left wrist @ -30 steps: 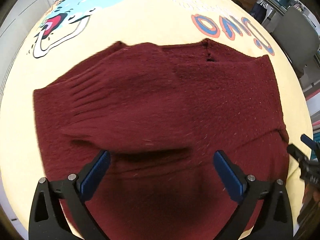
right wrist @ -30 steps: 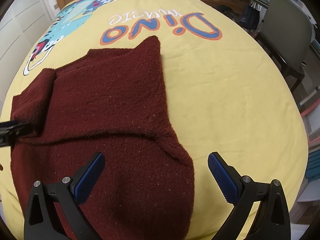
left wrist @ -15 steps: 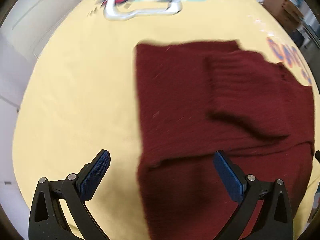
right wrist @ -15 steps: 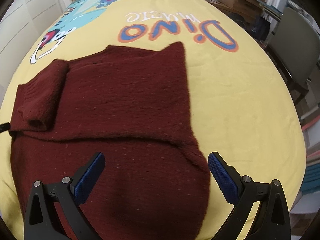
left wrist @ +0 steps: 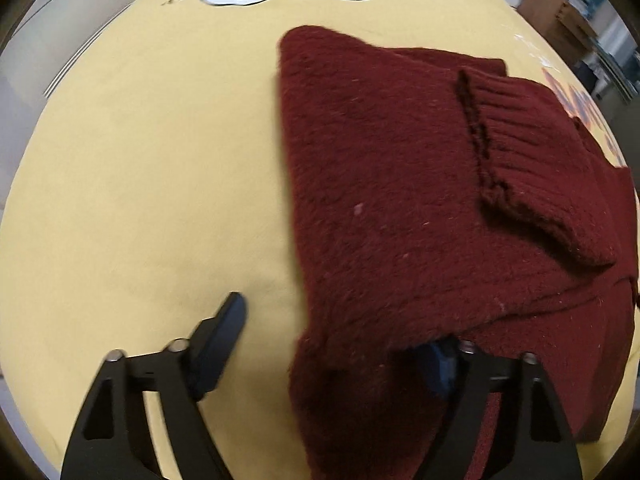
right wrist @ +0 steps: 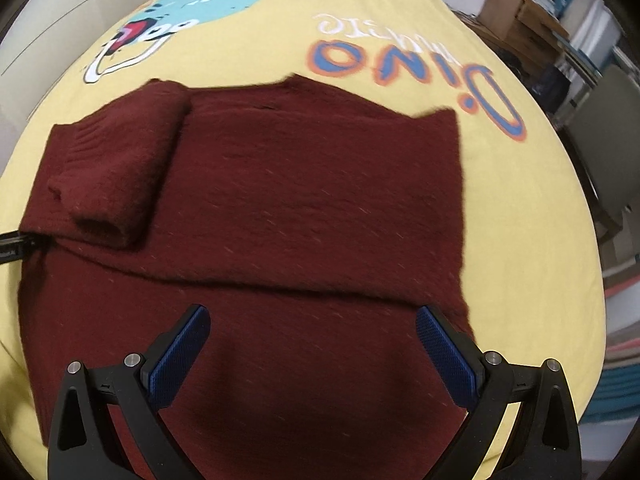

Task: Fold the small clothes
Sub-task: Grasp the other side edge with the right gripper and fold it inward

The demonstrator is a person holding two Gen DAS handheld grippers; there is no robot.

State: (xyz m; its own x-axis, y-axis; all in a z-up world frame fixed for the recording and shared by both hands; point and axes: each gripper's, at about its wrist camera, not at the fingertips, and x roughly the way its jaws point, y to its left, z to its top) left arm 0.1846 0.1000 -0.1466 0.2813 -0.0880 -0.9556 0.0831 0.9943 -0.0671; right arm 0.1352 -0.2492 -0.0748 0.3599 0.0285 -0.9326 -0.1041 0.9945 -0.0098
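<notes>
A dark red knit sweater (left wrist: 392,184) lies on the yellow dinosaur-print bedspread (left wrist: 140,184), its sleeves folded in over the body; a ribbed cuff (left wrist: 520,152) lies on top. My left gripper (left wrist: 336,344) is open at the sweater's left edge: the left finger rests on bare bedspread, the right finger is tucked under a fold of the knit. In the right wrist view the sweater (right wrist: 304,200) spreads across the bed. My right gripper (right wrist: 312,340) is open and empty, above the sweater's near part. The left gripper's tip (right wrist: 16,240) shows at the sweater's left edge.
The bedspread (right wrist: 520,200) extends around the sweater on all sides, with "Dino" lettering (right wrist: 420,68) beyond it. A grey chair (right wrist: 608,128) and cardboard boxes (right wrist: 516,12) stand to the right of the bed. White cupboard doors (right wrist: 48,12) are on the left.
My left gripper has swung to the sweater's left edge and come down, its right finger now under the knit. My right gripper has moved left, over the sweater's body.
</notes>
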